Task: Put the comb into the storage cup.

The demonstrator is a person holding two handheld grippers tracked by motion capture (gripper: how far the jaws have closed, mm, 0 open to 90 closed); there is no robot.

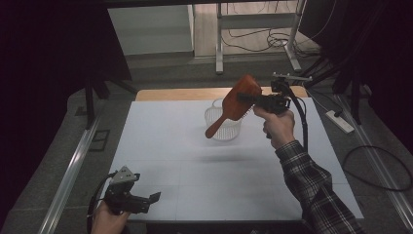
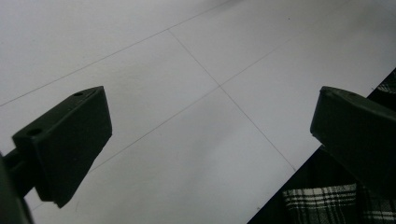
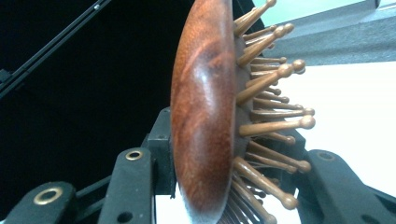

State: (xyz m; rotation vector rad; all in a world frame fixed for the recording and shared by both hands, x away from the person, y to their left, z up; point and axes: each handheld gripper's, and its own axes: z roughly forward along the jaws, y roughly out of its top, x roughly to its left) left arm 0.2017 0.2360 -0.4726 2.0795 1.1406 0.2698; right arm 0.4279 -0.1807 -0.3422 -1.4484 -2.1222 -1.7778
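Note:
My right gripper is shut on the head of a reddish wooden hairbrush, held in the air above a white mesh basket. The brush handle slants down to the left across the basket's rim. In the right gripper view the wooden hairbrush stands edge-on between the jaws, its wooden pins pointing right. My left gripper rests open near the table's front left corner, with nothing between its fingers.
The white table has a wooden strip along its far edge. A power strip and cables lie on the floor at the right. A plaid sleeve crosses the table's right front.

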